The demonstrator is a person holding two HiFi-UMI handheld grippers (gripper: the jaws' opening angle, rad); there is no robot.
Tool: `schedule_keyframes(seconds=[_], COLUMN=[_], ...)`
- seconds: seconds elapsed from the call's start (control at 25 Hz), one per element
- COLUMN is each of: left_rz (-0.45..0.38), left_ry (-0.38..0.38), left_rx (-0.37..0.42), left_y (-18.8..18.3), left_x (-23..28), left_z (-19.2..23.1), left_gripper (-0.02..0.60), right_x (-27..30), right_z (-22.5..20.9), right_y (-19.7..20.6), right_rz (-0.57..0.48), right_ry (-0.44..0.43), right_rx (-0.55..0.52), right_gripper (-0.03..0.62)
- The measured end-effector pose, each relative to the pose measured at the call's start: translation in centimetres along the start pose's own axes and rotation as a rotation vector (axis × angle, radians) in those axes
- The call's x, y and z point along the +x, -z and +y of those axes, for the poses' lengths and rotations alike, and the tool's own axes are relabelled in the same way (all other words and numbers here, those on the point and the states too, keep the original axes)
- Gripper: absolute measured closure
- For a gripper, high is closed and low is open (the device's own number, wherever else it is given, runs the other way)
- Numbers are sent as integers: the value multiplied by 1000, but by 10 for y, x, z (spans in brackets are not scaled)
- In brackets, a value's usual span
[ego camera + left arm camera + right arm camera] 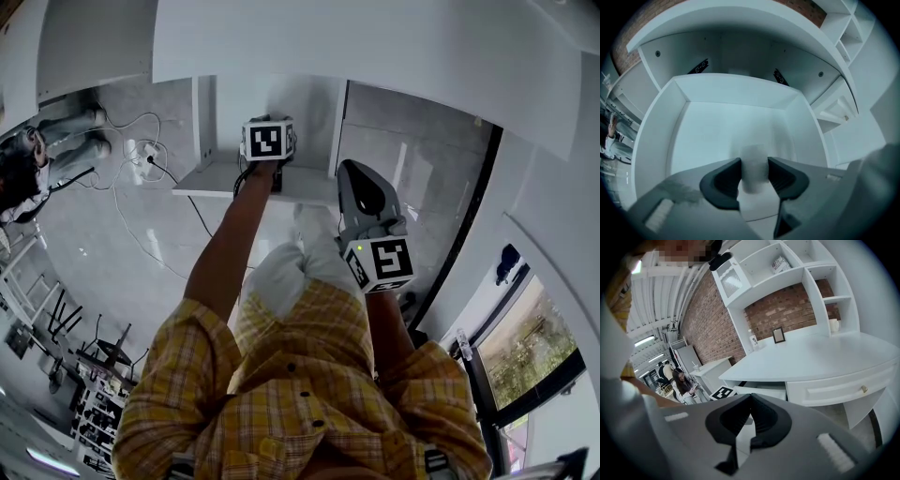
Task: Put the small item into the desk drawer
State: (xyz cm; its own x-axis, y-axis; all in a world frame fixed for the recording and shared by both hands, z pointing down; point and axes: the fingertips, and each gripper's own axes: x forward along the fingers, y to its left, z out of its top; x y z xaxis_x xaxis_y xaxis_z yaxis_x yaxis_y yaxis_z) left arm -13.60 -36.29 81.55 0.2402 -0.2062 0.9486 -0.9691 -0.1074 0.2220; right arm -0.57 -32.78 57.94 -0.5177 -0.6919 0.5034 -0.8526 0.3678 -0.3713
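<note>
The open white desk drawer (656, 140) fills the left gripper view, its floor bare. A small pale item (754, 171) shows as a blurred streak between the dark pads (723, 180) of my left gripper (754, 180), over the drawer's front part. The jaws stand apart, and the blur hides any contact with the pads. In the head view the left gripper's marker cube (267, 139) is stretched out over the drawer (220, 178). My right gripper (749, 401) is shut and empty, held back near the person's body (361, 197).
The white desk top (820, 357) carries a small frame (778, 335) and a bottle (753, 340), with shelves above. A closed drawer with a knob (863, 389) sits to the right of the open one. Cables (141, 155) lie on the floor at left. People sit in the background.
</note>
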Motion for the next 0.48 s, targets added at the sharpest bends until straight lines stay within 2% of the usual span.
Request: schedule_keyframes(seconds=[0.24, 0.48], left_rz=[-17, 20], left_ry=[3, 5], left_rx=[-2, -10], left_y=[0, 10], left_x=[14, 26], left_z=[7, 13], left_gripper=[397, 396], right_x=[-1, -2], right_z=[-7, -9], right_y=[7, 14], right_rz=[11, 17], right_ry=[10, 20], right_rx=[11, 25], right_gripper=[595, 595])
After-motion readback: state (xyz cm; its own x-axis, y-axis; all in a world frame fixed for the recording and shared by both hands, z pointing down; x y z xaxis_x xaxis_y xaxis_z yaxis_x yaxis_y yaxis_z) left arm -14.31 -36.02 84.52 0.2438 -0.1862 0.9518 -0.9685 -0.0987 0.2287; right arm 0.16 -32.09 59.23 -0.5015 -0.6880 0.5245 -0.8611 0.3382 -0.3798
